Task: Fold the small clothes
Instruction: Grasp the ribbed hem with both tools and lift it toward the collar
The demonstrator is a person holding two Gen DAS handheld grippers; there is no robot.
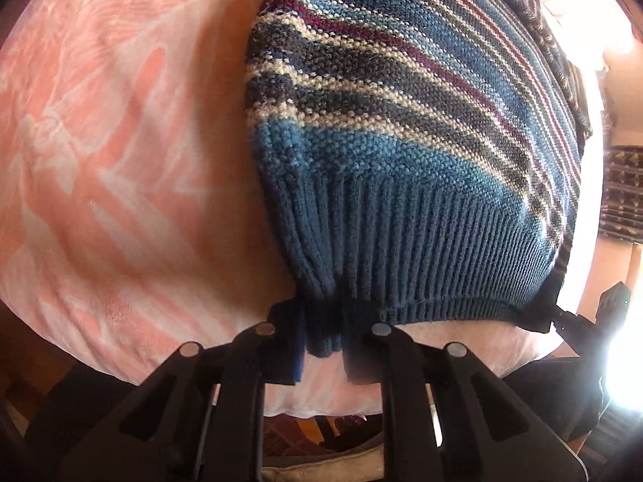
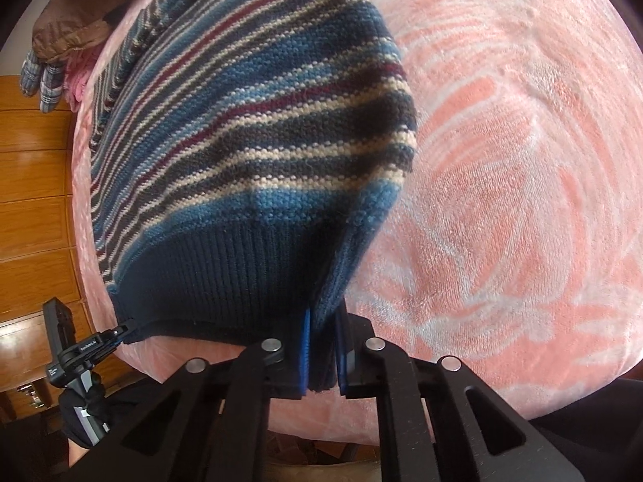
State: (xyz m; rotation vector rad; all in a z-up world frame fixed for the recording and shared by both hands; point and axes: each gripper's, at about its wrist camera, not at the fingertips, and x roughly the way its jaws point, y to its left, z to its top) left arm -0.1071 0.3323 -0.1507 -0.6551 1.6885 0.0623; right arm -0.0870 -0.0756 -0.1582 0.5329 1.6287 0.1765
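Note:
A knitted sweater [image 1: 402,112] with blue, grey, cream and maroon stripes lies on a pink patterned blanket [image 1: 120,140]. Its ribbed blue hem [image 1: 422,249] faces me. In the left wrist view my left gripper [image 1: 323,347] is shut on the hem's left corner, which bunches between the pads. The right gripper [image 1: 556,317] pinches the hem's other corner at the right edge. In the right wrist view the sweater [image 2: 249,128] stretches away, and my right gripper [image 2: 321,357] is shut on its hem corner [image 2: 321,321]. The left gripper [image 2: 126,329] shows at the far left, clamped on the opposite corner.
A pile of other clothes [image 2: 64,32], brown, plaid and pink, sits at the blanket's far corner. Wooden panelling [image 2: 36,201] runs beyond the blanket [image 2: 522,160]. A dark patterned fabric [image 1: 623,197] shows past the blanket's right edge. The blanket's near edge is just under both grippers.

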